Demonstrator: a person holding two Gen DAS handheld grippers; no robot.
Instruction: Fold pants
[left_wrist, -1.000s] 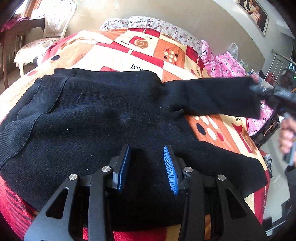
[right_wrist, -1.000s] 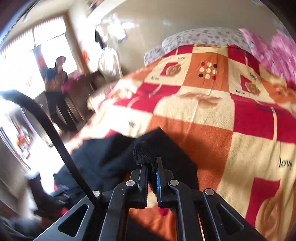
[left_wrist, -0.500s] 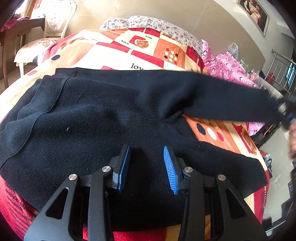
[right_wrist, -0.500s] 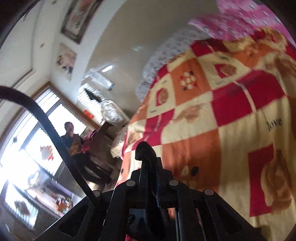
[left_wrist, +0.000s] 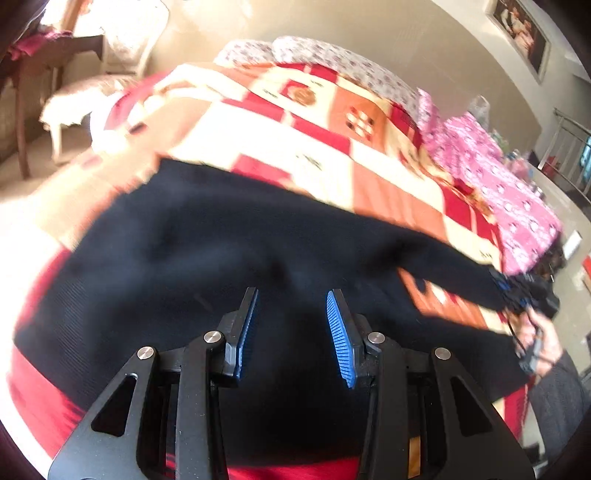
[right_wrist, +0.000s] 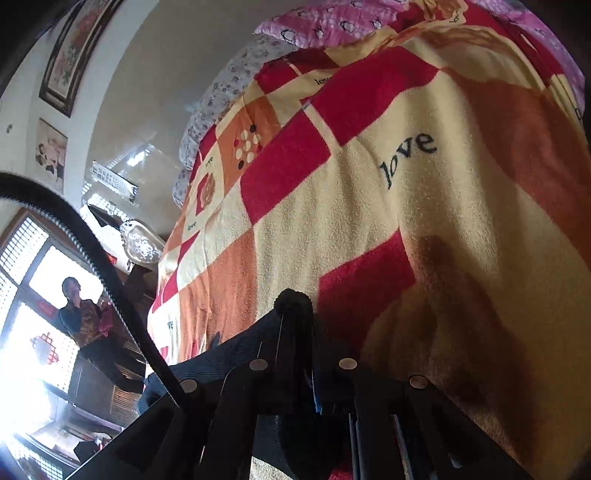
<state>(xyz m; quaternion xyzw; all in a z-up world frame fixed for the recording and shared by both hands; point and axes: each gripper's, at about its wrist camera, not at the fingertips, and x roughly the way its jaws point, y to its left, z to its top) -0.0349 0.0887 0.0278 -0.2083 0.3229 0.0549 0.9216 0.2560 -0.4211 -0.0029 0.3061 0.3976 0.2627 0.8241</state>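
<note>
Laying out the pants (left_wrist: 229, 266) flat on the bed (left_wrist: 332, 155): right gripper (right_wrist: 295, 306) pinches 1 leg's hem (pulled taut), left gripper (left_wrist: 291, 325) hovers wide open, empty. Next, fold.

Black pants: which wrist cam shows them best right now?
Left wrist. The black pants lie spread across the blanket, one leg stretched to the right gripper. The right wrist view shows only a bunched bit of the fabric pinched in that gripper.

Checkered blanket (left_wrist: 369, 155), pink quilt (left_wrist: 509, 192), chair (left_wrist: 110, 70), framed pictures (right_wrist: 74, 51).
</note>
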